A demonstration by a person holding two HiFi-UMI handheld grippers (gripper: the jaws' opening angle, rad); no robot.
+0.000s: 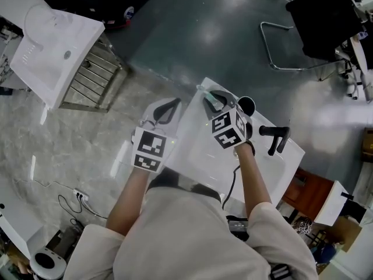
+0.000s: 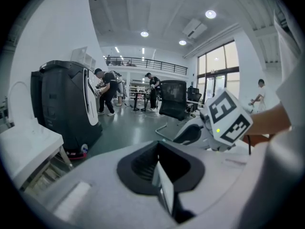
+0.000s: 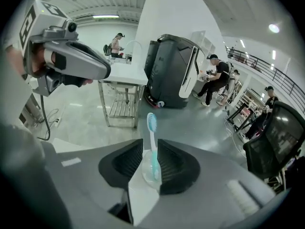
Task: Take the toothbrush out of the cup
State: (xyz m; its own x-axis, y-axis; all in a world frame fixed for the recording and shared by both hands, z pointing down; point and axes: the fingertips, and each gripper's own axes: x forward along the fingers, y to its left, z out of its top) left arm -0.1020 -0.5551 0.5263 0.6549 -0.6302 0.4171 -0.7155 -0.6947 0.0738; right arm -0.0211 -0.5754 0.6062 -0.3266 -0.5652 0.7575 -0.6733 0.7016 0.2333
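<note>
— Left gripper [image 2: 158, 159] jaws, nearest its camera: pressed together, empty?
— Yes. Rightward, the toothbrush [image 3: 152, 151] sits between the right gripper [image 1: 211, 98] jaws, which are opening. Its long axis runs along them, bristle head pointing away from the hand.
— And the cup [image 1: 246, 105]?
— Just right of that gripper; the toothbrush looks already out.

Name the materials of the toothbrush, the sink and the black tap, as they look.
Toothbrush: glossy plastic, with a teal core inside a see-through lower handle and pale bristles.
Sink: white and smooth with a soft sheen, so ceramic or moulded resin; the look leaves it open.
Tap: matte black, probably coated metal, though plastic cannot be ruled out.
</note>
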